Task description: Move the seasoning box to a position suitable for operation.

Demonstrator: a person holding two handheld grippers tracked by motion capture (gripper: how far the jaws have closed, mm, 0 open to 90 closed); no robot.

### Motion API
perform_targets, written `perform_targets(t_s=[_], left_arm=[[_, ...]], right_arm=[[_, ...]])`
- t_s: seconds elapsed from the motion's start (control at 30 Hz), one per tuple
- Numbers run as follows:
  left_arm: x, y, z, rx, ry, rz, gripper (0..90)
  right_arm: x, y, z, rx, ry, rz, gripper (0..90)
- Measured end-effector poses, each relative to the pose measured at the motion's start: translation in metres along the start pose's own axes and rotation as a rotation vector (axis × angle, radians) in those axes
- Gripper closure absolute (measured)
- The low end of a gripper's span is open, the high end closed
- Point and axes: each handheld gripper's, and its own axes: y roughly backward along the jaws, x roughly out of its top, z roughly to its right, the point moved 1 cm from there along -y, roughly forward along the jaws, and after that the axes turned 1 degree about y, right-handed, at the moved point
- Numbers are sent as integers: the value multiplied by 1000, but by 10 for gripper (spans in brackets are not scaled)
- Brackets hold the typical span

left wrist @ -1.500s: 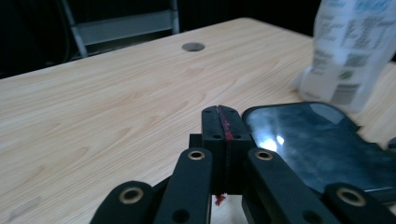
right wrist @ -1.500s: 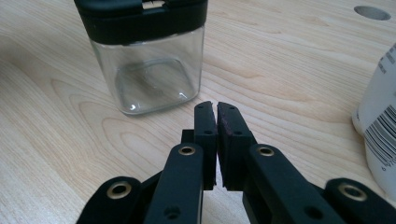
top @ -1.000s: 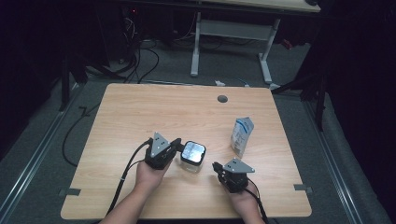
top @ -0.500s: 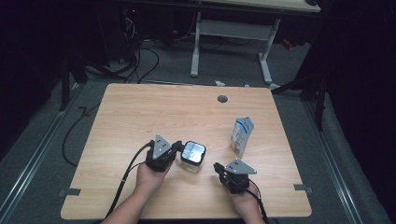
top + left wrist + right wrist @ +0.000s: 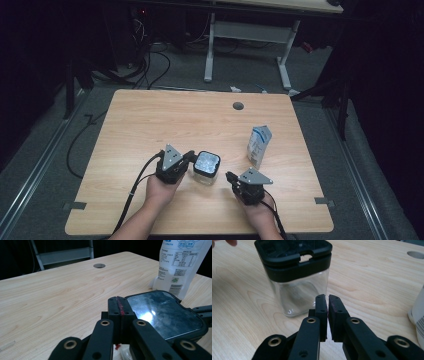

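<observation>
Nothing is gripped yet: the left tool (image 5: 187,159), jaws together, sits at nine o'clock of the lidded jar (image 5: 206,168); the right tool (image 5: 231,177), nearly closed, waits at four o'clock.

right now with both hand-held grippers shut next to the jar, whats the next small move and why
Probably open the right hand-held gripper and ease it toward the clear square glass jar with a black lid. Its jaws are nearly together, empty, and short of the glass. The left hand-held gripper sits shut beside the lid.
</observation>
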Motion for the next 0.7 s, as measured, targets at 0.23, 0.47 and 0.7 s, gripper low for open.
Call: perform_targets(t_s=[0.23, 0.47, 0.7], left_arm=[[0, 0, -1, -2, 6, 2, 900], [1, -1, -2, -1, 11, 2, 900], [1, -2, -5, 3, 20, 2, 900]], right_arm=[[17, 1, -4, 2, 23, 40, 880], [28, 0, -8, 16, 25, 65, 898], [31, -4, -12, 34, 31, 69, 898]])
